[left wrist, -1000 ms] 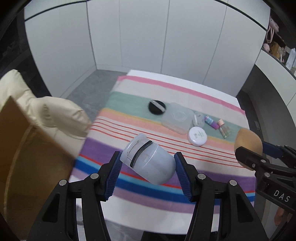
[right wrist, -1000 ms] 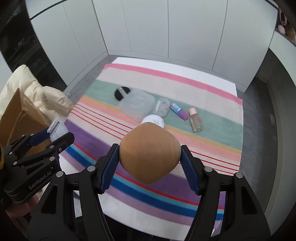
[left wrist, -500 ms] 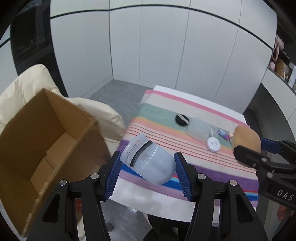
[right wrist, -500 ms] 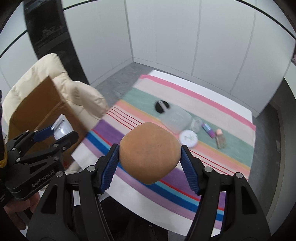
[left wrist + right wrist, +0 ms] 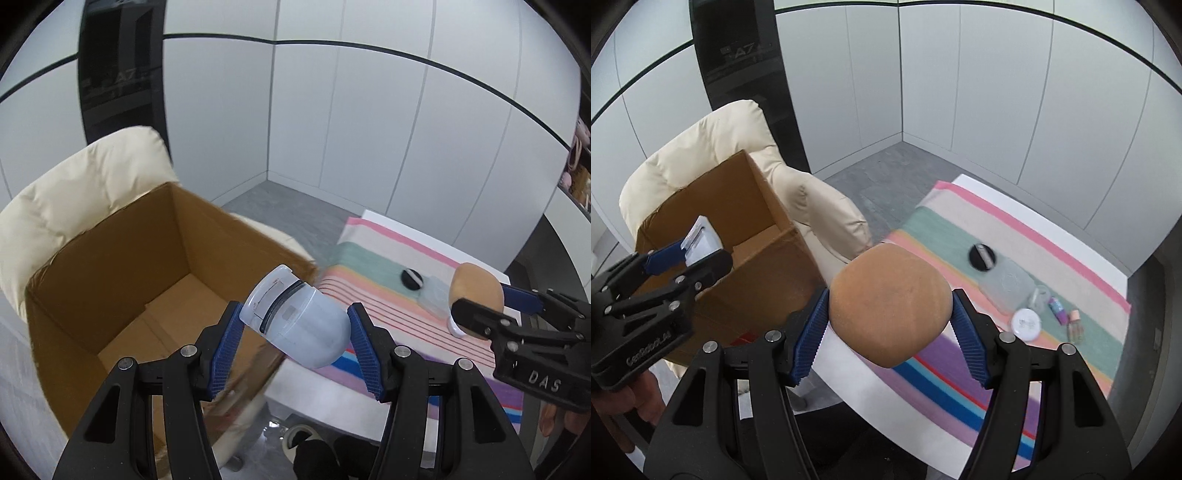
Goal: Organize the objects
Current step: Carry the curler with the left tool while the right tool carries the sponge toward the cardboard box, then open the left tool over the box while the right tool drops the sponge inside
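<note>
Over box (image 5: pixel 110 280) | left tongs (image 5: pixel 295 328) grip case (image 5: pixel 295 325), apparently | right tongs (image 5: pixel 890 314) grip sponge (image 5: pixel 890 306)

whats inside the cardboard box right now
The cardboard box shows only its bare brown floor flaps. The near corner is hidden behind the left gripper and its pale blue container.

White panelled walls (image 5: pixel 997 92), grey floor (image 5: pixel 879 184), cream armchair (image 5: pixel 713 147).

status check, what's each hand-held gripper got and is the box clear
Left hand-held gripper shut on pale blue container. Right hand-held gripper shut on tan sponge. Cardboard box open, nothing blocking.
</note>
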The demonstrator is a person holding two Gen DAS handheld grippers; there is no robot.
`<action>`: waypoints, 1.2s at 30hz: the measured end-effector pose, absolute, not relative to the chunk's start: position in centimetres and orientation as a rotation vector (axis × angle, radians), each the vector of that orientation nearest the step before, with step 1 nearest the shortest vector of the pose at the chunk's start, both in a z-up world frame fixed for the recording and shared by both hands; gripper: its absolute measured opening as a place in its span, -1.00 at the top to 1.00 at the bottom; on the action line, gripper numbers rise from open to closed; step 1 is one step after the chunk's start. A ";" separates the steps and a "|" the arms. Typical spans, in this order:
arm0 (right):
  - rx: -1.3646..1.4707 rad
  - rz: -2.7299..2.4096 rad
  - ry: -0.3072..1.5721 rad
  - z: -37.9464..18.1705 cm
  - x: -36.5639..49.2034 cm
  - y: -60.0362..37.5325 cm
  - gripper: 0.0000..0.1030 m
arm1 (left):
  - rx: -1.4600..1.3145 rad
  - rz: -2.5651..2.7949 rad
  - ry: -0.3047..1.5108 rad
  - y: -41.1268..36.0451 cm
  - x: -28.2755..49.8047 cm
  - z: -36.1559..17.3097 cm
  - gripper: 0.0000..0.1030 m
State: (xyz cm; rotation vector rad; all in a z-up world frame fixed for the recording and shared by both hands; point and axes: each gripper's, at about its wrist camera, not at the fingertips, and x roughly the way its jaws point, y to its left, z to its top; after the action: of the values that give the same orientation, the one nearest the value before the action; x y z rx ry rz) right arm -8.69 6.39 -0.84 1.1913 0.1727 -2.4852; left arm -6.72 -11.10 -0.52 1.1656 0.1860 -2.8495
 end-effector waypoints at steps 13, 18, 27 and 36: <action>1.115 -2.392 0.232 -0.5 -8.5 -2.4 -0.32 | 1.104 -2.758 0.227 -18.2 -4.2 -0.8 -0.14; 1.081 -2.338 0.263 -0.4 -7.6 -6.1 -0.32 | 1.079 -2.683 0.251 -21.5 -3.2 -1.4 -0.15; 1.046 -2.246 0.314 -0.7 -6.5 -12.1 -0.32 | 1.070 -2.583 0.219 -25.8 -1.5 -2.1 -0.66; 1.056 -2.203 0.330 -1.8 -6.7 -15.7 -0.39 | 1.030 -2.503 0.223 -29.1 0.6 -1.6 -0.99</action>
State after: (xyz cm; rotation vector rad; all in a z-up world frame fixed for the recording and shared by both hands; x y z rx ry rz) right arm -6.70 -15.71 -1.77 1.0565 0.3303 -2.2033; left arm 0.58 -29.06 -1.56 1.0297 0.2234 -2.5033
